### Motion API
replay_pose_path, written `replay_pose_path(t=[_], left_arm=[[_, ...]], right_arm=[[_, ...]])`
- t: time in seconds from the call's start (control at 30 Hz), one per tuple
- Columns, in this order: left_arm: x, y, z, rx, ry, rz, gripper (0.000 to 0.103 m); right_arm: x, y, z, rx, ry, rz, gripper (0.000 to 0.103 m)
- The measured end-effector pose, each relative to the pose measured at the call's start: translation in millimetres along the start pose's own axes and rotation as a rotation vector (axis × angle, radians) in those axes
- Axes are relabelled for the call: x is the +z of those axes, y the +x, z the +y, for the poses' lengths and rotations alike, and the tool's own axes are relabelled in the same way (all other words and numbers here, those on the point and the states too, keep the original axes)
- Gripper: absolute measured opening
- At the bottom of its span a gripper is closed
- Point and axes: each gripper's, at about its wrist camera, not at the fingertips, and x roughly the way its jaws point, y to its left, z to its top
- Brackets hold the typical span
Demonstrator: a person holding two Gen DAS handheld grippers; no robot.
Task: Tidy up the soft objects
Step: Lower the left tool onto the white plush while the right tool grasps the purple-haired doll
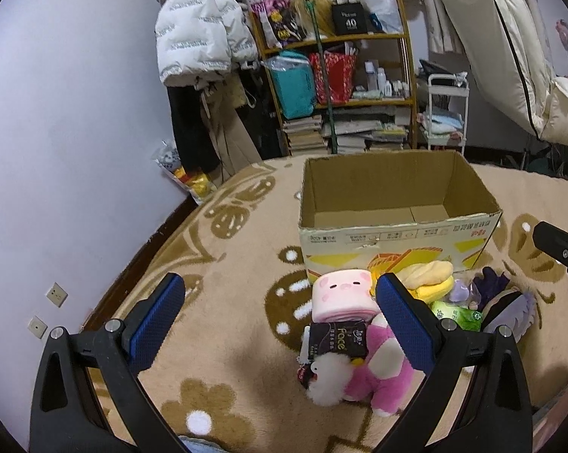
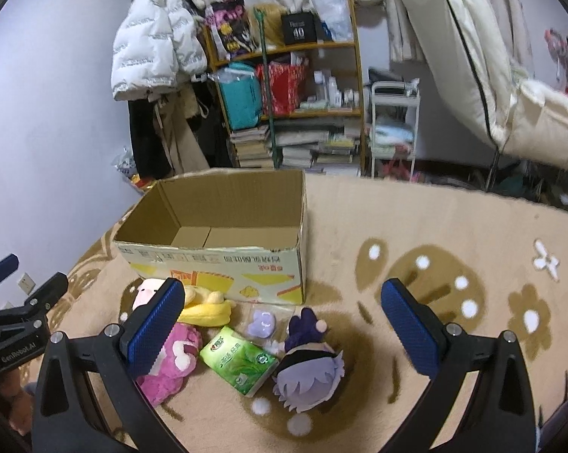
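Note:
An open cardboard box (image 1: 393, 249) (image 2: 223, 268) stands on the patterned rug, with nothing visible inside. In front of it lie soft things: a pink pig cushion (image 1: 342, 294), a yellow plush (image 1: 431, 279) (image 2: 208, 307), a pink plush (image 1: 378, 373) (image 2: 174, 358), a black tissue pack (image 1: 337, 341), a green tissue pack (image 2: 238, 360) (image 1: 457, 315) and a purple-haired doll (image 2: 308, 368). My left gripper (image 1: 280, 321) is open above the pig cushion and pink plush. My right gripper (image 2: 280, 328) is open above the green pack and doll.
A small purple toy in a clear bag (image 2: 262, 324) lies by the box. A shelf (image 1: 337, 87) with bags and books, a white cart (image 1: 446, 113) and hanging coats (image 1: 197, 45) stand behind the rug. The wall is at left.

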Motion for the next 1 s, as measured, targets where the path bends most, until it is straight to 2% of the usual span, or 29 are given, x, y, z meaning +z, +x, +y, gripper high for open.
replay_pose_path(t=[0.43, 0.9, 1.0], left_arm=[[-0.2, 45.4, -13.0, -0.034, 0.016, 0.127, 0.100], [-25.9, 87.0, -19.0, -0.048, 0.041, 0.362, 0.100], [-31.3, 93.7, -17.9, -0.042, 0.044, 0.408, 0.100]], right_arm=[[-5.5, 52.2, -29.0, 0.024, 0.139, 0.187, 0.103], [-24.6, 88.4, -42.6, 0.022, 0.187, 0.360, 0.103], [-27.3, 91.6, -43.5, 0.018, 0.195, 0.387, 0.099]])
